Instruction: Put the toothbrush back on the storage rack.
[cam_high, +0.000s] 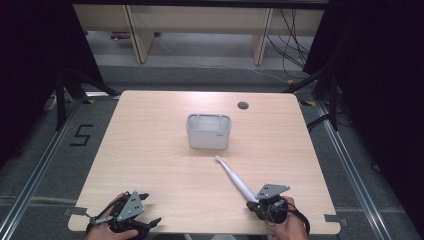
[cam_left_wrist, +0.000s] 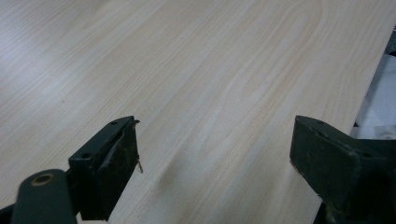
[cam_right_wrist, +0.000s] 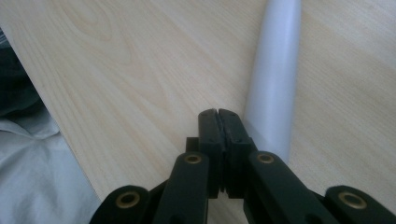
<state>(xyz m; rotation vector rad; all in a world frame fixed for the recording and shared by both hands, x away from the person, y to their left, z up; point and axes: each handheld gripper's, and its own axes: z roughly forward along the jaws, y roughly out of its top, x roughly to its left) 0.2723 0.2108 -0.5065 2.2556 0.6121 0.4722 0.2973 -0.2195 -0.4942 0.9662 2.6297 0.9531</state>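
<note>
A white, toothbrush-like stick (cam_high: 234, 178) lies slantwise on the wooden table (cam_high: 150, 140), its thin head toward a white open-topped tub (cam_high: 208, 131) at the table's middle. My right gripper (cam_high: 251, 204) sits at the stick's thick end near the front right edge. In the right gripper view its jaws (cam_right_wrist: 218, 114) are pressed together with nothing between them, and the stick's handle (cam_right_wrist: 275, 79) lies just beside them on the right. My left gripper (cam_high: 150, 207) rests at the front left corner, and its jaws (cam_left_wrist: 215, 144) stand wide open over bare wood.
A dark round cable hole (cam_high: 243, 105) lies behind the tub to the right. The table's front edge (cam_right_wrist: 56, 126) runs close to my right gripper, with pale cloth below it. Wooden furniture legs (cam_high: 140, 35) and cables (cam_high: 292, 45) stand beyond the table.
</note>
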